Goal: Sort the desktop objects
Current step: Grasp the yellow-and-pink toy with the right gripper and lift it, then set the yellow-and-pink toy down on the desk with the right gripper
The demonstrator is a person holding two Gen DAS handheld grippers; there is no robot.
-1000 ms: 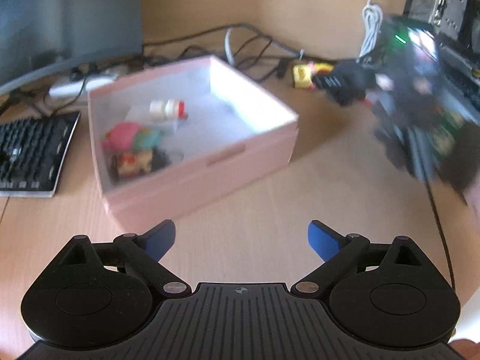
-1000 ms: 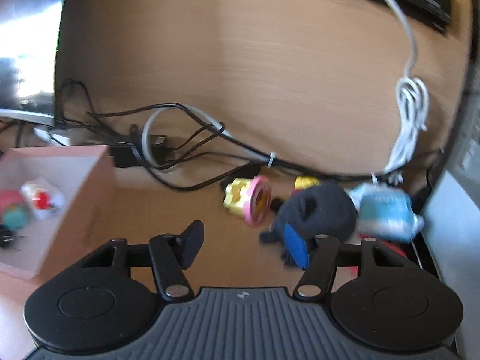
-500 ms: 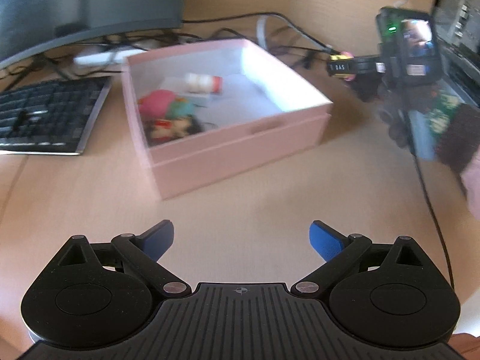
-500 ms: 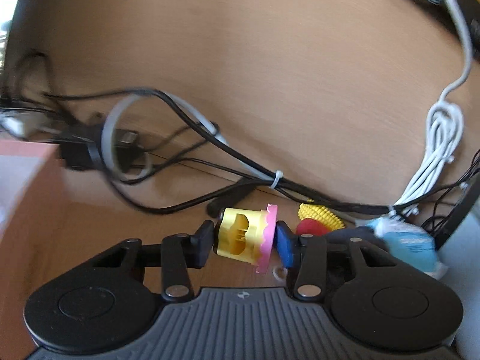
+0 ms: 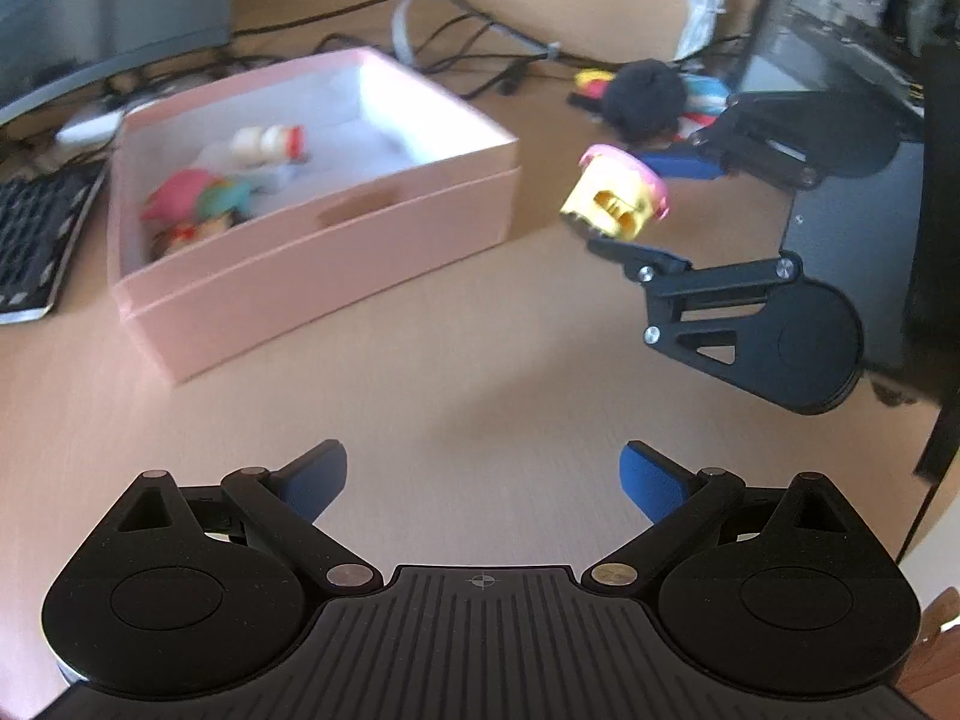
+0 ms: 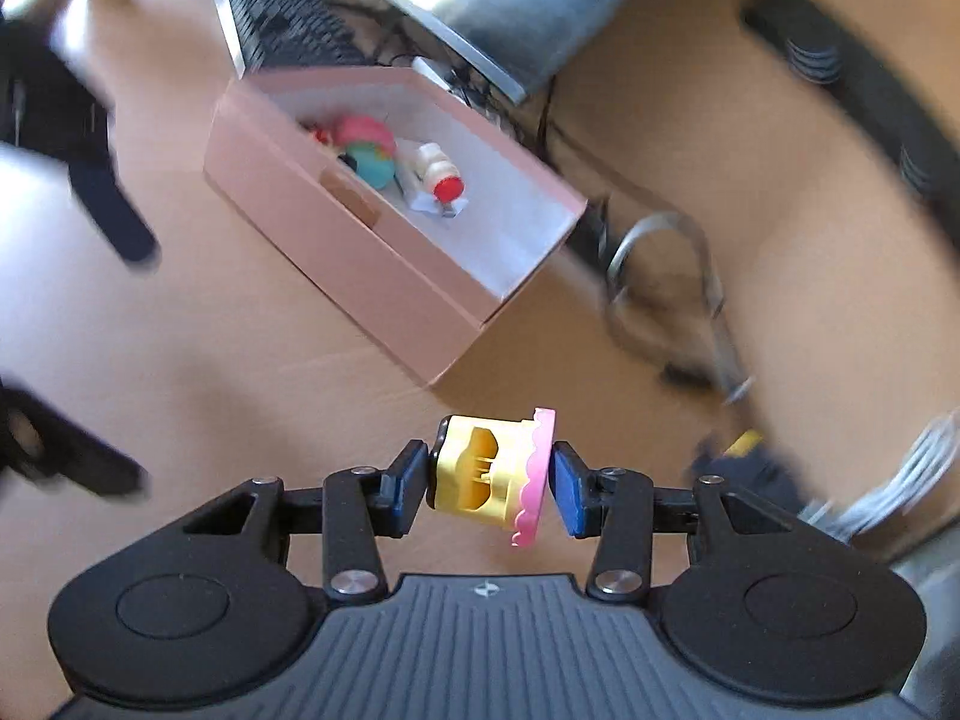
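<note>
Clamping the yellow-and-pink toy (image 6: 489, 471) crosswise between the right gripper (image 6: 491, 480) pads, clear of the desk (image 5: 456, 360), heading for the pink box (image 5: 312, 252) near the back edge. Idling with left gripper (image 5: 483, 480) spread wide, empty.

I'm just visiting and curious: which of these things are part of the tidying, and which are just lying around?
Part of the job: yellow and pink toy held by the right gripper; pink box; toys inside it; toy pile.

Lying about: keyboard; monitor; cables.
</note>
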